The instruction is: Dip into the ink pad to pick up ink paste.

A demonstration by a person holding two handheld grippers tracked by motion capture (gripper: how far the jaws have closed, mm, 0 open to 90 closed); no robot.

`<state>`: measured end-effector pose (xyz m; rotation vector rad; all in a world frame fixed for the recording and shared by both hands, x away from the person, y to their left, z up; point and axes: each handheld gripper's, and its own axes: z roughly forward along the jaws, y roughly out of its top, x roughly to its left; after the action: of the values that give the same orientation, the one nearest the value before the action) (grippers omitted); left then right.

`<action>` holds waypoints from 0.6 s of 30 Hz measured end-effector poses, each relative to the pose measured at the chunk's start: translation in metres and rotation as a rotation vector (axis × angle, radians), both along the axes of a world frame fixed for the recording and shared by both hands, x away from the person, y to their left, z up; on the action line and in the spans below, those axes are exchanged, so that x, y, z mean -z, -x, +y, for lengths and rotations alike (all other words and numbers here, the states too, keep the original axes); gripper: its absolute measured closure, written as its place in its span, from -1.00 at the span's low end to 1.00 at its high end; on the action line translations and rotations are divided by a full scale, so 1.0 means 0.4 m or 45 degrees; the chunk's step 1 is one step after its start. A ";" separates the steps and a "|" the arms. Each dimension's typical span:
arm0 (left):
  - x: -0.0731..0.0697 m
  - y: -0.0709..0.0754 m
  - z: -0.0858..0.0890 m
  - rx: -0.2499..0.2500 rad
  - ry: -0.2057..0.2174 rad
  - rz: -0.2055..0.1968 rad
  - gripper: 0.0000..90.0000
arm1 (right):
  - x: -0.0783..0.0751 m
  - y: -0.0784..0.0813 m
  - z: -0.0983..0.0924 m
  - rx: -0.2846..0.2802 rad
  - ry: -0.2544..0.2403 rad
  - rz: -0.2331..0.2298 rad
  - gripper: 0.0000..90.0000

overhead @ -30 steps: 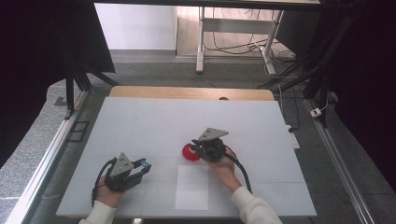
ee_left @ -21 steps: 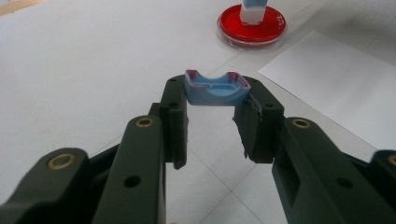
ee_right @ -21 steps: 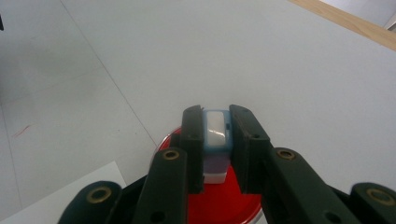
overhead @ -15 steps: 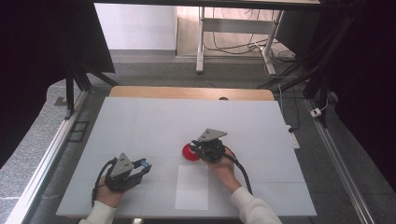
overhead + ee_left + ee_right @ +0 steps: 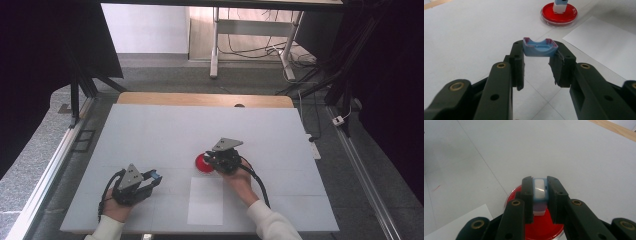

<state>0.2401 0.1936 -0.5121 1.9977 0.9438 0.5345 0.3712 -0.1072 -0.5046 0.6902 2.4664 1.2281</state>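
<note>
A red round dish (image 5: 201, 163) lies on the white table (image 5: 150, 130) near its middle. My right gripper (image 5: 210, 159) hangs over the dish's right side. In the right gripper view that gripper (image 5: 539, 181) is shut on a small blue and white block (image 5: 539, 192), which it holds upright over the red dish (image 5: 546, 226). My left gripper (image 5: 155, 177) rests at the front left. In its own view the left gripper (image 5: 539, 51) is shut on a curved blue cap (image 5: 539, 47) with reddish edges, and beyond it stands the dish (image 5: 559, 15) with the block (image 5: 560, 5).
A white sheet of paper (image 5: 206, 200) lies flat near the table's front edge, between the two hands. A wooden strip (image 5: 200, 99) runs along the far edge. Metal rails flank the table, and cables lie on the floor beyond it.
</note>
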 end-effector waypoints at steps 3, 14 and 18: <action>0.000 0.000 -0.001 0.002 0.000 0.000 0.44 | 0.000 -0.002 -0.004 0.002 -0.002 0.011 0.68; 0.001 0.000 -0.001 0.003 -0.005 0.001 0.44 | 0.002 -0.006 -0.009 0.003 -0.031 0.031 0.68; 0.001 -0.001 -0.001 0.008 -0.007 0.003 0.44 | -0.002 -0.003 -0.008 0.007 -0.024 0.022 0.68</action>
<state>0.2405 0.1931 -0.5127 2.0060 0.9385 0.5319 0.3722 -0.1104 -0.5037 0.7149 2.4684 1.2507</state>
